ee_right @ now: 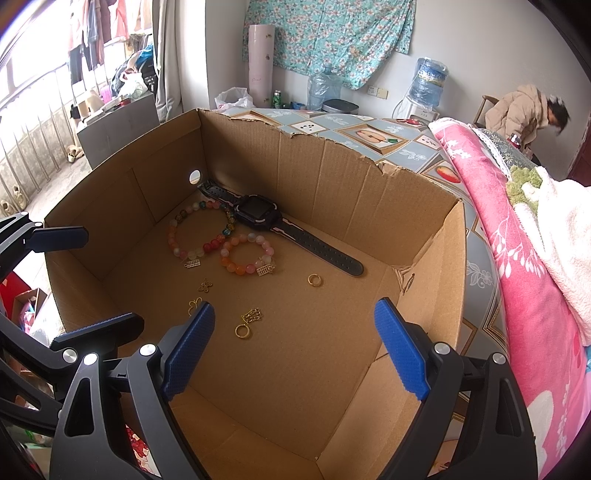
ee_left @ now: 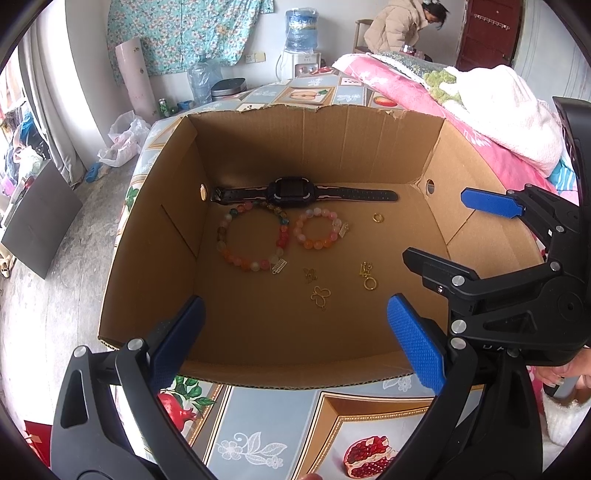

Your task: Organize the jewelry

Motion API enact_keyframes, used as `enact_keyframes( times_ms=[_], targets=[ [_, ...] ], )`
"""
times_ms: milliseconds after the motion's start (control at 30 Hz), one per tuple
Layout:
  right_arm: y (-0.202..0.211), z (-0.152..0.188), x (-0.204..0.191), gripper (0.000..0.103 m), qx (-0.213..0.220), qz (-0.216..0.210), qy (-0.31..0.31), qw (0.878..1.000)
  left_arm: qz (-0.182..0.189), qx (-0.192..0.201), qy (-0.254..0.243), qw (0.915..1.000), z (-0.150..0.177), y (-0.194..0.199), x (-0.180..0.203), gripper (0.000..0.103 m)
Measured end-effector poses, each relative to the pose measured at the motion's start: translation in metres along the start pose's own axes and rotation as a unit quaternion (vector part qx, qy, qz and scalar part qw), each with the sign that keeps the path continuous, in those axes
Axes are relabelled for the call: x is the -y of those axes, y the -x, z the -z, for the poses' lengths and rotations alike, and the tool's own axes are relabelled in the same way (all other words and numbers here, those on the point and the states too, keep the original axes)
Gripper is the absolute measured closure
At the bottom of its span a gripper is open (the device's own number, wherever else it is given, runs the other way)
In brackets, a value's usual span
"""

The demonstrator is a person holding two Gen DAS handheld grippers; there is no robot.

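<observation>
An open cardboard box holds the jewelry on its floor. A black watch lies along the far wall. In front of it are a large bead bracelet and a small bead bracelet. A gold ring, two butterfly charms and a ring with a charm lie loose nearby. My left gripper hangs open over the near wall, my right gripper open over the right side; both are empty.
The box stands on a table with a fruit-pattern cloth. A pink blanket with a white towel is heaped right of the box. A person bends over at the back of the room, near a water dispenser.
</observation>
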State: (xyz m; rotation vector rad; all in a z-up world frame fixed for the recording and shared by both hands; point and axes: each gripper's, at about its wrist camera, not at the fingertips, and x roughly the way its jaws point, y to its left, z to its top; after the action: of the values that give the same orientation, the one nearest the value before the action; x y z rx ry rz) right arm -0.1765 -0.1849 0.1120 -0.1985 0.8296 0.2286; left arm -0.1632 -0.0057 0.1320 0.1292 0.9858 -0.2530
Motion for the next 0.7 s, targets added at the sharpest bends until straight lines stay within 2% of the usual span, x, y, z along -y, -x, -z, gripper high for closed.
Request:
enact_keyframes(
  times_ms=[700],
  targets=[
    [-0.0006, 0.0000, 0.0031, 0.017, -0.004, 0.000, 0.002, 1.000, -0.001, -0.006, 0.003, 1.0000, 0.0002, -0.0008, 0.0007, 0.008]
  ],
)
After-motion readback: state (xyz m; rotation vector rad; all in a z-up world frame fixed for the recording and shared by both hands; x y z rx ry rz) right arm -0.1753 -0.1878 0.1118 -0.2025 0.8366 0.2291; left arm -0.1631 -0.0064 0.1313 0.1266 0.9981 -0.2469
